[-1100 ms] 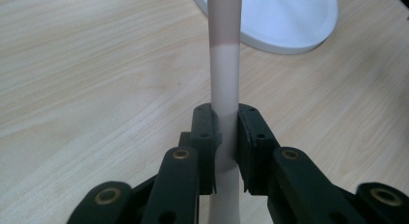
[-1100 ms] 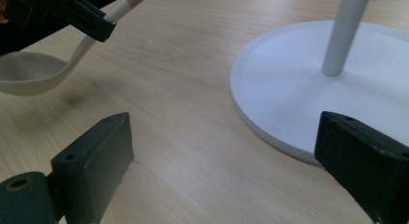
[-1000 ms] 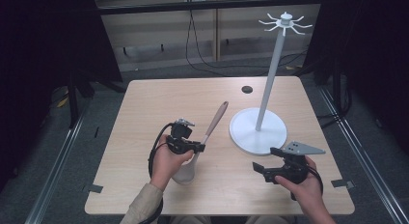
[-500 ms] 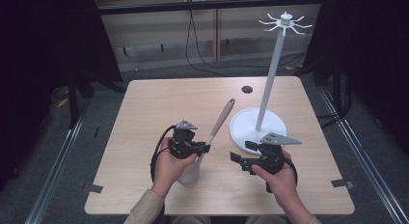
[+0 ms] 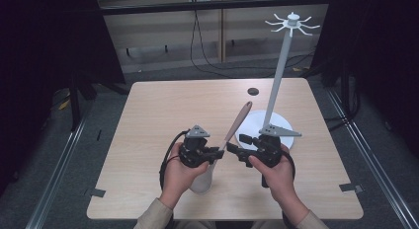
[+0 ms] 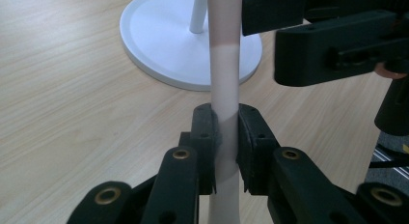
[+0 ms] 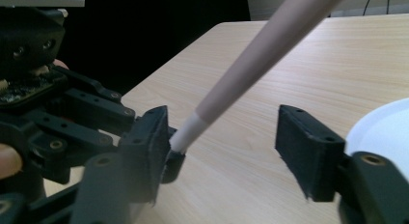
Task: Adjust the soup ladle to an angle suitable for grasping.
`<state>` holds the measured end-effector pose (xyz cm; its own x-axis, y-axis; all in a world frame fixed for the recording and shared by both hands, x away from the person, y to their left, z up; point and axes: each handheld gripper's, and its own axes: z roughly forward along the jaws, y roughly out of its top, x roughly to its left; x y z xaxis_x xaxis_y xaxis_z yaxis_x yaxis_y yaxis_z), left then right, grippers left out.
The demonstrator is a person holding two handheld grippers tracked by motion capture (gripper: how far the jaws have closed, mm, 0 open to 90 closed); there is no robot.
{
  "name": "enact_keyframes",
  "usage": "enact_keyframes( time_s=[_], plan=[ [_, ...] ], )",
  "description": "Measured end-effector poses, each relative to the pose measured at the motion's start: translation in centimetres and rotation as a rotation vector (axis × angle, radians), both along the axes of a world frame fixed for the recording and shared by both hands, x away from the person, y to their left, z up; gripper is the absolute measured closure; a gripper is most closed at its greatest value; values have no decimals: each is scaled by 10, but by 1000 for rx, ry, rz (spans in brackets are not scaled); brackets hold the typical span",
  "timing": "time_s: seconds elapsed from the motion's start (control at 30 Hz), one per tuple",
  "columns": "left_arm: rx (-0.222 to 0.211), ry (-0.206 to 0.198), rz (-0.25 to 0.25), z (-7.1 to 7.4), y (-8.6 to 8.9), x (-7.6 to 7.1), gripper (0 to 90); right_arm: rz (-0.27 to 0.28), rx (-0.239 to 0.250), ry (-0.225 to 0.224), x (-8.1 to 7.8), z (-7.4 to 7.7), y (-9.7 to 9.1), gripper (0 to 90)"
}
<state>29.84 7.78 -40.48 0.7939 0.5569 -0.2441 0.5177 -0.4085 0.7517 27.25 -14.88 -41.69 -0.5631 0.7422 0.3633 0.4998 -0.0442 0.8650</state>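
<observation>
A utensil with a white head [image 5: 201, 182] and a tan handle [image 5: 238, 121] leans up and to the right over the table's near middle. My left gripper [image 5: 217, 152] is shut on its white neck [image 6: 225, 137], pads pressing both sides. My right gripper [image 5: 236, 149] faces the left one from the right, almost meeting it. Its jaws have just been closing and stand open [image 7: 226, 151]. The handle [image 7: 270, 45] slants between them, close to the left pad [image 7: 149, 147], with a wide gap to the other pad. The left gripper [image 7: 58, 113] shows just behind.
A white stand with a round base [image 5: 254, 123], a thin pole [image 5: 279, 76] and a crown of hooks [image 5: 291, 21] rises right behind the right gripper. A small dark disc [image 5: 253, 91] lies farther back. Tape marks sit near the table's front corners [image 5: 98, 193].
My right gripper has moved left from the table's right side up to the left gripper and the utensil, its jaws narrower. The left hand has lifted the utensil slightly.
</observation>
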Motion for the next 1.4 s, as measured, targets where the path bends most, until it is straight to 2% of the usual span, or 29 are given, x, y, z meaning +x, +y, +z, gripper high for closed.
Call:
enact_keyframes(
  time_s=[0.2,0.23,0.27,0.3,0.37,0.43,0.6,0.63,0.67,0.87,1.0,1.03,1.1,1.17,1.23,1.27,1.4],
  plan=[
    [-12,-14,-11,1,-3,-4,787,-17,25,27,4,0,6,471],
    [-15,-18,-16,1,-4,-4,787,-20,29,28,4,0,7,493],
    [-17,-19,-17,1,-5,-4,787,-29,47,40,5,0,8,561],
    [-13,-20,-23,2,-6,-5,787,-29,47,40,5,0,8,561],
    [-16,-31,-22,2,-7,-6,787,-36,84,54,5,1,7,658],
    [-25,-38,-20,2,-7,-6,787,-38,101,55,5,2,7,670],
    [-65,-56,-20,3,-10,-7,785,-33,189,46,2,10,8,780],
    [-65,-56,-20,3,-10,-7,785,-33,189,46,2,10,8,780],
    [-88,-58,-17,4,-10,-7,784,-29,186,21,1,14,10,785],
    [-128,-74,-16,6,-10,-7,776,-12,180,-19,1,21,8,787],
    [-140,-83,-4,6,-8,-6,637,-4,147,-67,1,27,1,787],
    [-137,-88,-2,6,-8,-6,637,-4,147,-67,1,27,1,787],
    [-127,-103,1,4,-8,-6,528,-3,147,-72,3,28,-6,787],
    [-128,-100,2,3,-7,-6,469,-2,143,-82,4,29,-10,787],
    [-122,-107,12,1,-8,-6,377,1,114,-100,4,31,-13,787],
    [-114,-118,22,-2,-6,-5,298,5,97,-109,4,32,-16,787],
    [-110,-122,31,-6,-4,-4,236,8,88,-116,6,35,-20,787]
  ],
)
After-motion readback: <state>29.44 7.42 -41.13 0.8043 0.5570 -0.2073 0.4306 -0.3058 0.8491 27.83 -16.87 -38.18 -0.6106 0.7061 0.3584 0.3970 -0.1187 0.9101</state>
